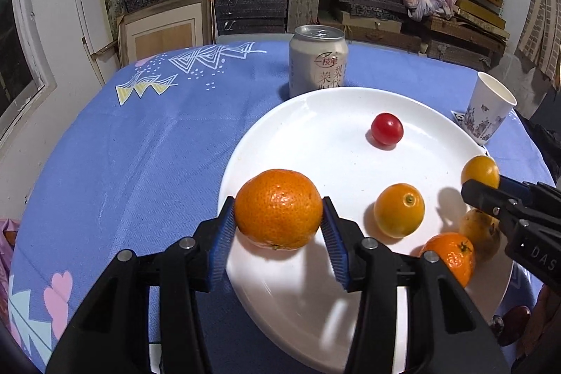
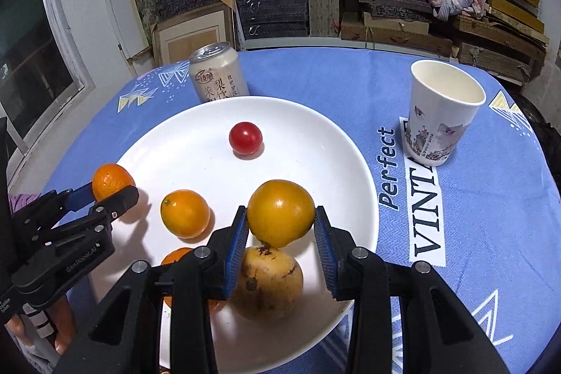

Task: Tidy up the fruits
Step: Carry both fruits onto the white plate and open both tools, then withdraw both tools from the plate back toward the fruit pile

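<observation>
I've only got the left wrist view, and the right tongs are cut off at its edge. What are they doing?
Observer: The right tongs are closed on a yellow-orange fruit, gripping it from both sides.
Operator: What's the pale fruit near them?
Observer: A yellow-brown fruit with dark blemishes, lying on the plate.
Operator: Anything by the cup?
Observer: The cloth beside the paper cup is printed "Perfect".

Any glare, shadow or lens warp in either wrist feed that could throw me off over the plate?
Left wrist: the plate is bright, not blown out; soft shadows fall beside the mandarin in the left gripper; fisheye bends the table edge. Right wrist: a small highlight sits on the yellow fruit between the right gripper pads; shelves bow at the rim; the corners are dark.
</observation>
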Tool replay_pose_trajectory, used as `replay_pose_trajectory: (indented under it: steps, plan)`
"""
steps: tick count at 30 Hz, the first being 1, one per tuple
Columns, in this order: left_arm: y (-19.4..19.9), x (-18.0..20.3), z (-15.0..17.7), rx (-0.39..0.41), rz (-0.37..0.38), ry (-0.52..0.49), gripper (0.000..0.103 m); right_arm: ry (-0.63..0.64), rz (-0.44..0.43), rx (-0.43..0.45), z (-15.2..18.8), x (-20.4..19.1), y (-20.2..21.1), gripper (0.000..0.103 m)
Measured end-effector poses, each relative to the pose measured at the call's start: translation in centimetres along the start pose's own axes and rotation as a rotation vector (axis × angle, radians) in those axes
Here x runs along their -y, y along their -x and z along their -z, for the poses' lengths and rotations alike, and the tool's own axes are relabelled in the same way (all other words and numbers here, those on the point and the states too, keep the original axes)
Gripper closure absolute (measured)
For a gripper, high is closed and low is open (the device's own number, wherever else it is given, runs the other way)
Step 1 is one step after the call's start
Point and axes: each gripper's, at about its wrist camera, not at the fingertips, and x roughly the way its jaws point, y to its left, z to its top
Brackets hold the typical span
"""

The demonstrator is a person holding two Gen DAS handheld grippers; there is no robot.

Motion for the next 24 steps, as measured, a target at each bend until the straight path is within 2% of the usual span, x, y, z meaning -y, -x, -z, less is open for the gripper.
replay_pose_trajectory:
  steps: [2, 6, 9, 16, 20, 24]
  plan:
    - [0.1, 0.1, 0.0, 0.006, -0.005, -0.007, 0.054, 0.002, -0.001, 0.007, 0.0, -0.1, 0.3, 0.058]
    - [1.5, 0.3, -0.1, 0.061, -0.031, -0.014, 0.036, -0.002, -0.006, 0.022, -0.2, 0.2, 0.9, 0.054]
    - [2.2, 0.4, -0.2, 0.079, -0.034, -0.022, 0.035, -0.007, -0.007, 0.03, -0.3, 0.3, 1.3, 0.052]
    - [3.4, 0.3, -0.2, 0.096, -0.057, -0.017, 0.035, -0.013, -0.016, 0.091, -0.7, 0.0, 3.6, 0.037]
    - [5.4, -0.2, 0.4, 0.115, -0.078, -0.01, 0.024, -0.021, -0.022, 0.125, -0.8, -0.4, 5.7, 0.03]
    - [8.4, -1.8, 2.7, 0.152, -0.106, 0.004, 0.017, -0.014, -0.027, 0.152, 0.3, -1.0, 8.8, 0.021]
